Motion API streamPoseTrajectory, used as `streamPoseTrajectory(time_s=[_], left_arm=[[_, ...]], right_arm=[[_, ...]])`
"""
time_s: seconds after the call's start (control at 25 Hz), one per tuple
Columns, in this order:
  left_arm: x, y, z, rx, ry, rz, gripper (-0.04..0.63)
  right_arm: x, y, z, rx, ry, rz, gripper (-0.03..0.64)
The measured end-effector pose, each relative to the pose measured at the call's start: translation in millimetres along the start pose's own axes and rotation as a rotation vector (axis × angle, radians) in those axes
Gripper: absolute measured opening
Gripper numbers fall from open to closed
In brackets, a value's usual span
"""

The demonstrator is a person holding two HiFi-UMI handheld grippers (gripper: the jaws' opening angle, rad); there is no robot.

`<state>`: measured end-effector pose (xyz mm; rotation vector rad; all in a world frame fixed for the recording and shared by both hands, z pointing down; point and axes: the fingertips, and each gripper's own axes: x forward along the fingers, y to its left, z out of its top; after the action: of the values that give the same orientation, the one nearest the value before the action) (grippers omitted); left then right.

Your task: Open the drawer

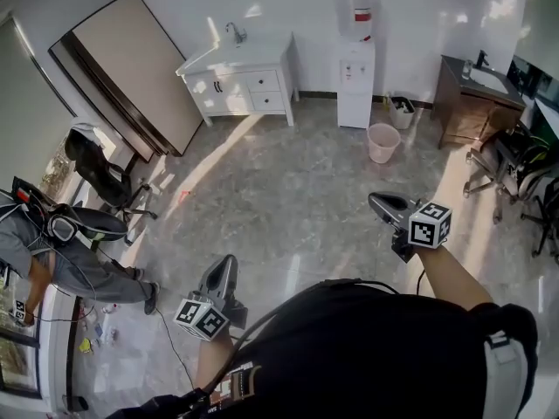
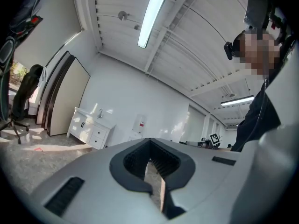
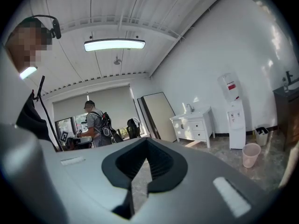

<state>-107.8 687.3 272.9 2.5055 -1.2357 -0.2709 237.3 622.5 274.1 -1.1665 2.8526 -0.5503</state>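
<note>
**Head view:** The left gripper (image 1: 227, 262) and right gripper (image 1: 376, 201) are held out over open floor, well apart from the white vanity (image 1: 229, 103) on the far wall. Every drawer (image 1: 263, 81) front there sits flush. None of the task is done: the approach, the grip on a handle and the pull are all left.

**Left gripper view:** The claw is pinched together with nothing in it. The vanity shows small at the left, its handles too tiny to make out.

**Right gripper view:** The jaws are likewise closed on nothing, and the vanity stands far off beside a water dispenser (image 3: 232, 111). Which drawer is meant is unclear. It is probably one in the vanity, though a dark cabinet (image 3: 286, 106) is cut off at the right edge.
</note>
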Motion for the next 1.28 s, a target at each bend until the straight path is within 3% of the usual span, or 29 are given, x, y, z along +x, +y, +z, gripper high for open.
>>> streamPoseTrajectory(time_s=[0.56, 1.0, 1.28], left_arm=[[177.3, -25.1, 0.9, 0.011, -0.025, 0.059, -0.009], [266.2, -8.4, 0.4, 0.003, 0.003, 0.012, -0.009], [321.1, 50.9, 12.2, -0.012, 0.019, -0.079, -0.009]], right_arm=[[28.3, -157.3, 74.5, -0.051, 0.022, 0.107, -0.008], [32.2, -237.2, 96.3, -0.040, 0.002, 0.041, -0.008], [75.0, -265.4, 112.2, -0.056, -0.009, -0.045, -0.007]])
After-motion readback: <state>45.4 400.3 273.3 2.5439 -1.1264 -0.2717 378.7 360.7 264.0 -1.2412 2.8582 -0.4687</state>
